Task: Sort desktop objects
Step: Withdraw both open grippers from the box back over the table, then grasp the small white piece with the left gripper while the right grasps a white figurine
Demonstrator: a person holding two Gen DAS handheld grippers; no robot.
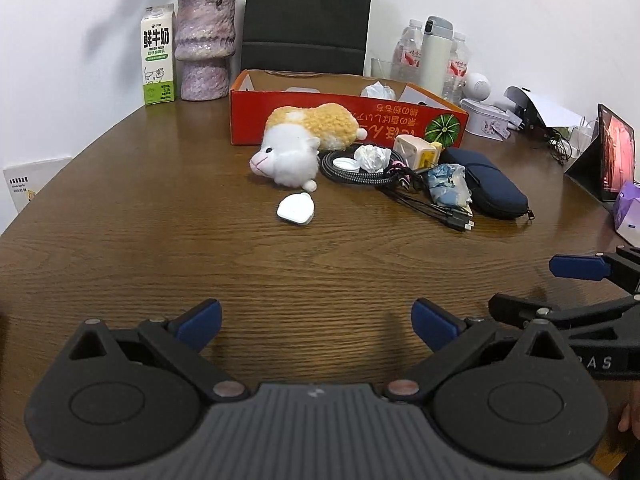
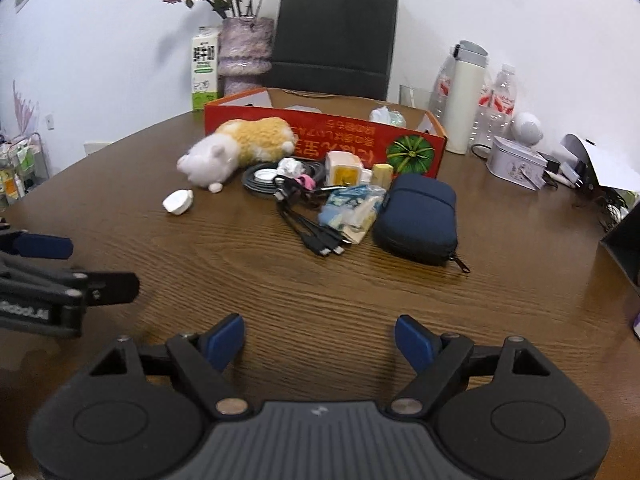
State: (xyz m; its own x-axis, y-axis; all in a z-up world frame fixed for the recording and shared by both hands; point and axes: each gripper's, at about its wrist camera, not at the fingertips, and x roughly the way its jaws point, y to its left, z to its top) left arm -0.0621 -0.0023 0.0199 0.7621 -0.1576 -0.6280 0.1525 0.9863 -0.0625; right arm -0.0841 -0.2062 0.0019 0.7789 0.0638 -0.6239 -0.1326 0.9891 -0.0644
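A pile of desk items lies on the wooden table (image 1: 160,208) in front of a red cardboard box (image 1: 320,120) (image 2: 320,140): a white and yellow plush toy (image 1: 304,140) (image 2: 236,144), a small white case (image 1: 295,209) (image 2: 178,201), coiled black cables (image 1: 360,174) (image 2: 312,232), a crumpled tissue (image 1: 373,157), a cream charger cube (image 1: 414,152) (image 2: 343,169), a blue-white packet (image 1: 448,184) (image 2: 352,208) and a navy pouch (image 1: 488,188) (image 2: 418,220). My left gripper (image 1: 316,326) is open and empty, well short of the pile. My right gripper (image 2: 320,342) is open and empty too.
Behind the box stand a milk carton (image 1: 158,56), a purple vase (image 1: 204,48), a black bag (image 1: 308,16), water bottles and a white flask (image 1: 434,56). A white tin (image 2: 516,162), papers and a tablet (image 1: 612,156) crowd the right side.
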